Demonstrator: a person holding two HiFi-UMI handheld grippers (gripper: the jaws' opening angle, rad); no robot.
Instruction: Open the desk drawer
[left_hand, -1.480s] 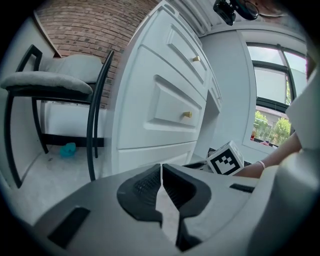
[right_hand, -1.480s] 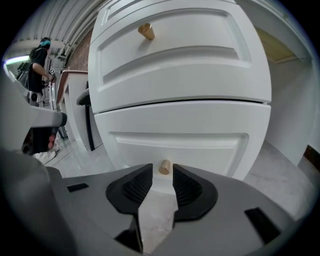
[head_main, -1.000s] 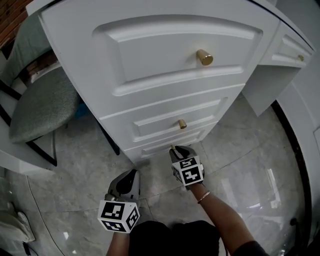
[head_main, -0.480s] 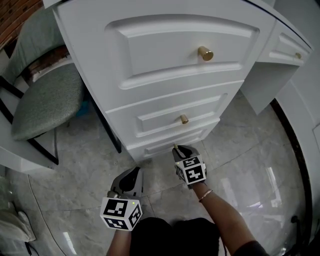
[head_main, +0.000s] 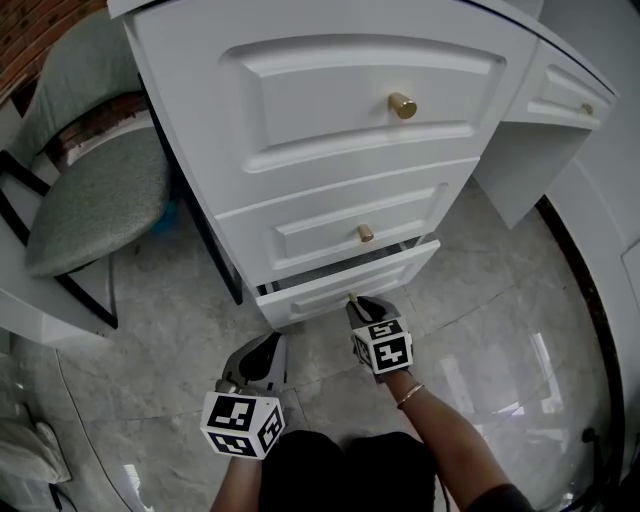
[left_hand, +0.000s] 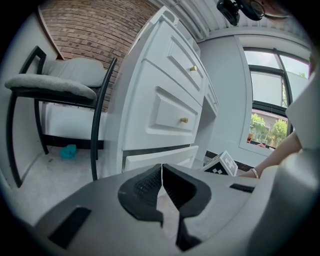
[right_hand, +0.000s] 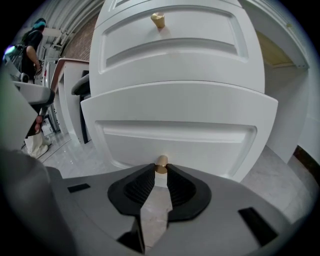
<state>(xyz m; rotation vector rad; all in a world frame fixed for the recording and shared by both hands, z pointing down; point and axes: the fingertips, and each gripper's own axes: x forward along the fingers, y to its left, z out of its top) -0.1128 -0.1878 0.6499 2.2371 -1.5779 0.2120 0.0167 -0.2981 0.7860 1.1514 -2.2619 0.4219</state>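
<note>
Bottom drawer out, knob half hidden

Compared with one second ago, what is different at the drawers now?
The bottom drawer has slid partly open, pulled by the right gripper, shut on its gold knob. The left gripper stays shut and idle; the top drawer and middle drawer remain closed.
</note>
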